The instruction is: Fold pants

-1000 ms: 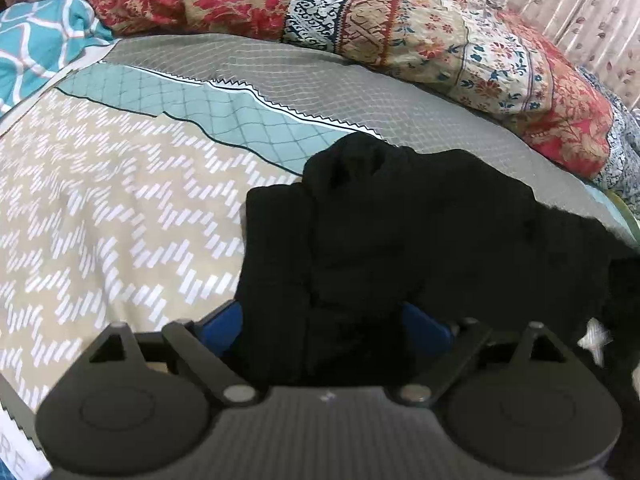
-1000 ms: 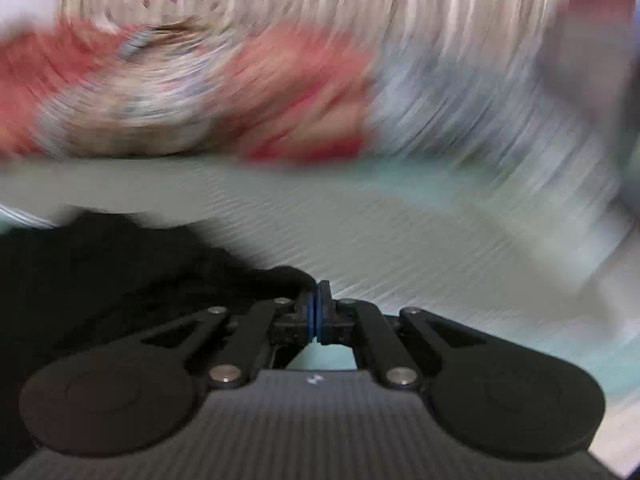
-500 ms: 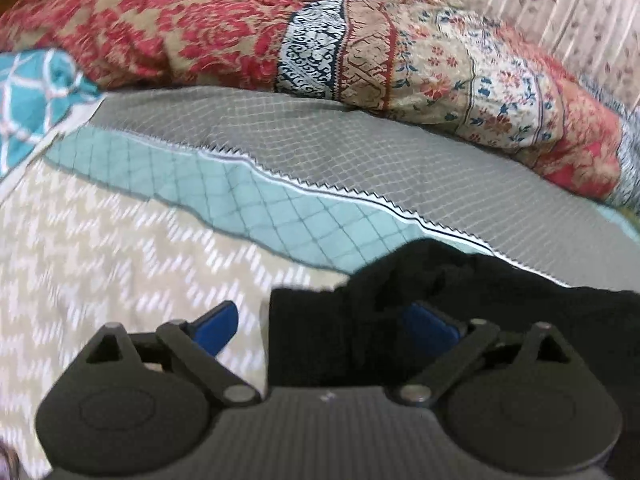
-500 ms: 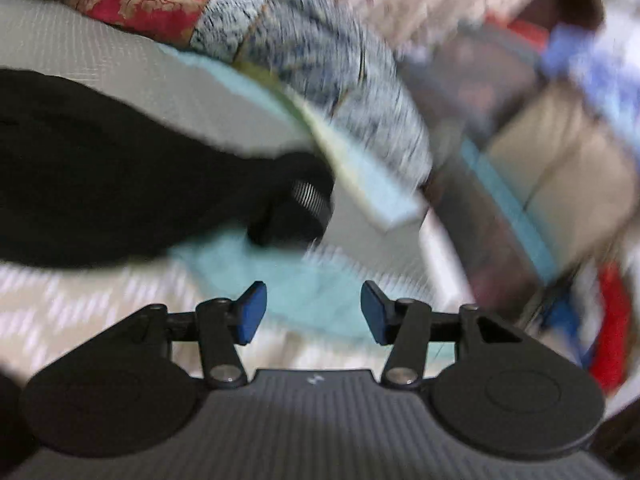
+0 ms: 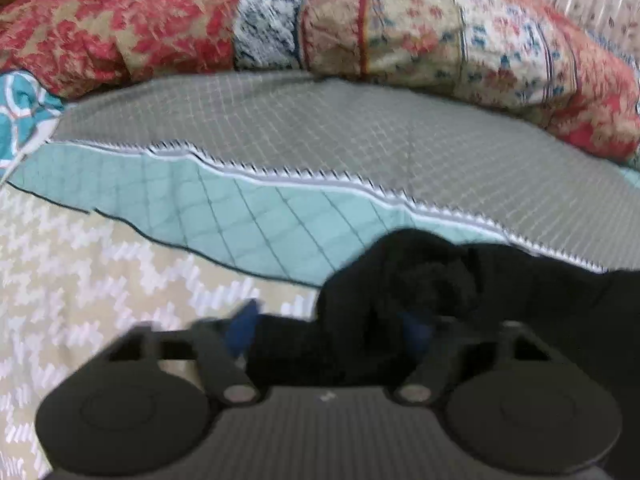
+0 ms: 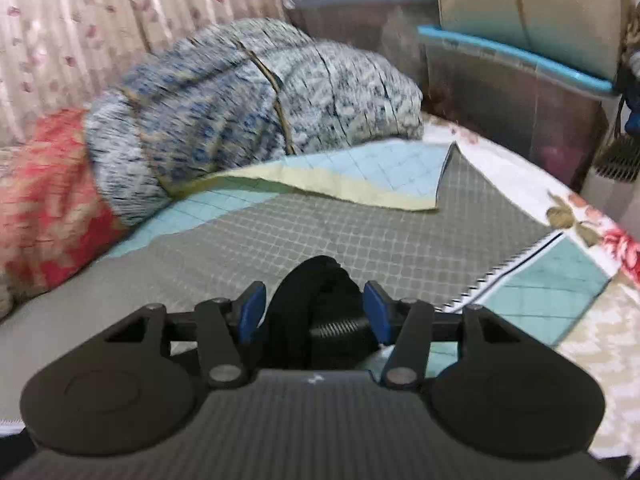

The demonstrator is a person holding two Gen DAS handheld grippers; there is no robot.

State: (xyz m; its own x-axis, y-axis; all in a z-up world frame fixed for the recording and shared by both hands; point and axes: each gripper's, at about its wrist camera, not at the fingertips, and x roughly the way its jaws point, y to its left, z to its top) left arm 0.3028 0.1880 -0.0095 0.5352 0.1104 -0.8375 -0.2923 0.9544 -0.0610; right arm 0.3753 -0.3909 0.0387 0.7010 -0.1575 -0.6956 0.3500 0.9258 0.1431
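Closest to me in the left wrist view, my left gripper (image 5: 332, 328) has its jaws closing, about half apart, with a bunched fold of the black pants (image 5: 420, 292) between the blue pads (image 5: 242, 330); the frame is blurred, and I cannot tell whether the pads press the cloth yet. The pants lie on the quilted bedspread (image 5: 280, 132), spreading from the gripper toward the right edge of that view, over the seam where the teal panel meets the grey one.

In the right wrist view my right gripper (image 6: 312, 308) is opening slightly, roughly half apart, and a rounded hump of the pants (image 6: 316, 292) sits between its blue pads (image 6: 252, 308). The left pad looks against the cloth, the right pad just beside it; I cannot say it grips.

Beyond the pants the grey checked part of the bedspread runs on to a turned-up corner with a pale yellow underside (image 6: 360, 192). Past that, a rolled patchwork quilt (image 5: 400, 32) lies along the far edge of the bed, and a pleated floral curtain (image 6: 100, 20) hangs behind it.
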